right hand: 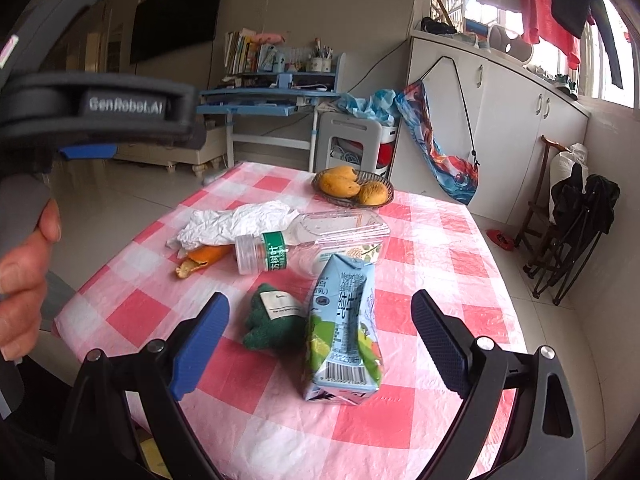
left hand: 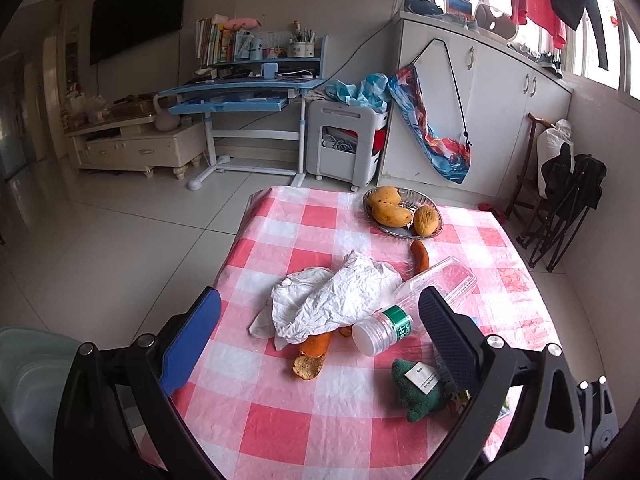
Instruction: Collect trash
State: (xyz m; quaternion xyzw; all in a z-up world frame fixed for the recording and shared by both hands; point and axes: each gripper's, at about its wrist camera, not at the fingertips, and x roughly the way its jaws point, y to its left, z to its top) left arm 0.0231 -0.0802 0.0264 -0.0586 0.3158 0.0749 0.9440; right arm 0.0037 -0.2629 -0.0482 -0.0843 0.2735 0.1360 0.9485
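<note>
On the bench [right hand: 440, 240] in front of me: milk carton [right hand: 346, 332] nearest, standing between my right hand-held gripper [right hand: 320, 344] fingers. Plush toy [right hand: 272, 320] just left of it, touching. Behind those, a bottle [right hand: 304, 244] lies on its side, cap end pointing left. Crumpled paper [right hand: 236, 222] left of the bottle, lying over orange peel [right hand: 200, 260]. Fruit bowl [right hand: 352, 188] at the far edge, mangoes [right hand: 340, 182] in it. Through my left hand-held gripper [left hand: 320, 340] the paper and bottle cap sit between the fingers; one more bit of peel [left hand: 420, 256] lies between bowl and bottle.
</note>
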